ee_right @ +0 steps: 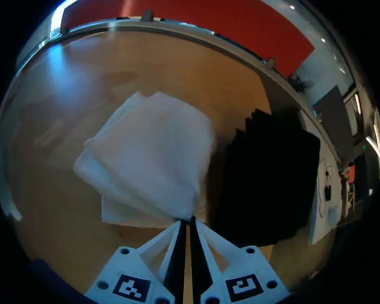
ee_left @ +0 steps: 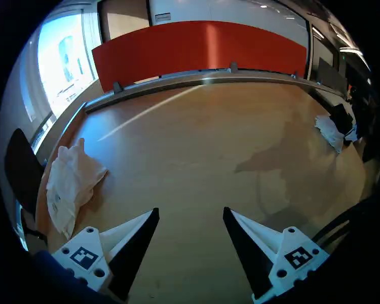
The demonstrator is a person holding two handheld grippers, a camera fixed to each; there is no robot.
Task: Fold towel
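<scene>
On the right side of the wooden bench (ee_right: 53,213), the right gripper (ee_right: 187,220) has its jaws pressed almost together, and they pinch the near corner of a folded white towel (ee_right: 149,157). From that pinched corner the towel fans out away from the gripper in several layers. The upper layer looks raised off the ones under it, and the lowest edges lie flat on the wood. Just beside the towel, on its right, sits a black ridged block (ee_right: 271,187). I cannot tell what it is, nor whether it touches the towel. Behind both, a red partition (ee_right: 240,25) runs along the far edge of the bench.

In the left gripper view the left gripper (ee_left: 190,210) hangs above bare wood with its jaws spread wide and nothing between them. A crumpled white cloth (ee_left: 71,182) lies heaped near the bench's left edge, well apart from those jaws. Far off at the right edge there is a small pale bundle (ee_left: 329,133) against something black (ee_left: 342,119), too small to make out properly. The same red partition (ee_left: 200,50) stands upright along the back, with a bright window (ee_left: 63,66) to its left. A streak of light crosses the bench (ee_left: 200,142) on a slant
</scene>
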